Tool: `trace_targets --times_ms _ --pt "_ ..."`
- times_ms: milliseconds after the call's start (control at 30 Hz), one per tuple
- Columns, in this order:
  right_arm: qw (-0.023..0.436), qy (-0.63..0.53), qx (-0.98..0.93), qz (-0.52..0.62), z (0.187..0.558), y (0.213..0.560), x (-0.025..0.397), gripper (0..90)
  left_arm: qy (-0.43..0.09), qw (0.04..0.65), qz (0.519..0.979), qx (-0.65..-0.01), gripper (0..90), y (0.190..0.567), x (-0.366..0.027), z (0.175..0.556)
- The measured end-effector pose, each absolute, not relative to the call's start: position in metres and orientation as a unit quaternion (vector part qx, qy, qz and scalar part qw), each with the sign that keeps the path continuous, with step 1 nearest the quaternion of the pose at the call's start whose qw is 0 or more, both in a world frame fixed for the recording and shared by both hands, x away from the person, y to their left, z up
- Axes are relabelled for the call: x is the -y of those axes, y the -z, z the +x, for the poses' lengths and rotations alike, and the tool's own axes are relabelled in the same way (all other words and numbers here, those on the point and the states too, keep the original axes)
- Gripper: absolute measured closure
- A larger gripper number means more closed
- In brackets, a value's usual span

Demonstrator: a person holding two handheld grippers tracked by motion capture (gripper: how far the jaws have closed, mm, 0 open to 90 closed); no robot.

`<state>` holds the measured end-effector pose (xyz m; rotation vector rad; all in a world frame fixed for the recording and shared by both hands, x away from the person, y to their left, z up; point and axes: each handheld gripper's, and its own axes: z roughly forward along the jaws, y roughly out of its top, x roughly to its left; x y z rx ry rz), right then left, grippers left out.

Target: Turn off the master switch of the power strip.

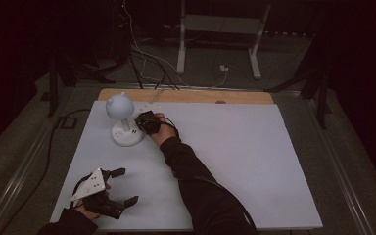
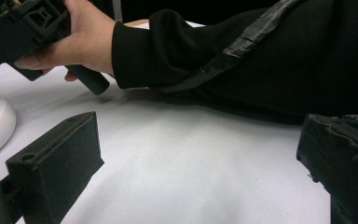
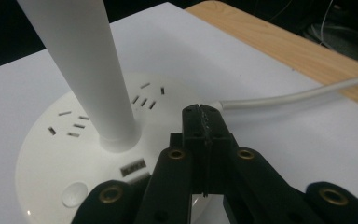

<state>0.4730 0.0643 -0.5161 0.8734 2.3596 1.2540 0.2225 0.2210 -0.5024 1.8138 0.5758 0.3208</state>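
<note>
- Lamp [image 1: 124, 120] stands upright, its round base just beyond the right gripper [image 1: 146, 122], jaws pressed together, empty
- Left gripper [image 1: 108, 192] rests well apart, jaws wide

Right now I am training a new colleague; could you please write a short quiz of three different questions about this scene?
1. True or false: the left tongs are open.
2. Which part of the lamp are the right tongs over? A) head B) base C) cable
3. Fill in: the lamp's base carries socket slots and a round ____.

Key: 1 true. 2 B, the base. 3 button.
</note>
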Motion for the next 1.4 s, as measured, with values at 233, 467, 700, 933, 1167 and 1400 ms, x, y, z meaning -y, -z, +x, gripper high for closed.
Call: trace_targets --times_ms 233,467,700,933,1167,1400 --pt "0.163 -0.439 -0.829 0.306 0.4746 0.5172 -0.0670 89.8 -0.137 0.570 0.773 -0.245 0.3 0.5023 -0.2212 0.2223" --pt "0.168 -0.439 -0.829 0.303 0.4736 0.5184 -0.0671 89.8 -0.136 0.569 0.773 -0.245 0.3 0.5023 -0.2211 0.2223" --pt "0.168 -0.442 -0.826 0.307 0.4724 0.5211 -0.0661 89.9 -0.136 0.569 0.773 -0.245 0.3 0.5026 -0.2210 0.2227" --pt "0.169 -0.441 -0.828 0.302 0.4724 0.5213 -0.0663 89.9 -0.135 0.569 0.773 -0.246 0.3 0.5028 -0.2209 0.2228" --pt "0.174 -0.440 -0.829 0.298 0.4717 0.5215 -0.0671 90.0 -0.135 0.569 0.773 -0.247 0.3 0.5030 -0.2210 0.2230" --pt "0.165 -0.442 -0.828 0.301 0.4729 0.5216 -0.0656 90.0 -0.135 0.568 0.773 -0.248 0.3 0.5034 -0.2207 0.2233"
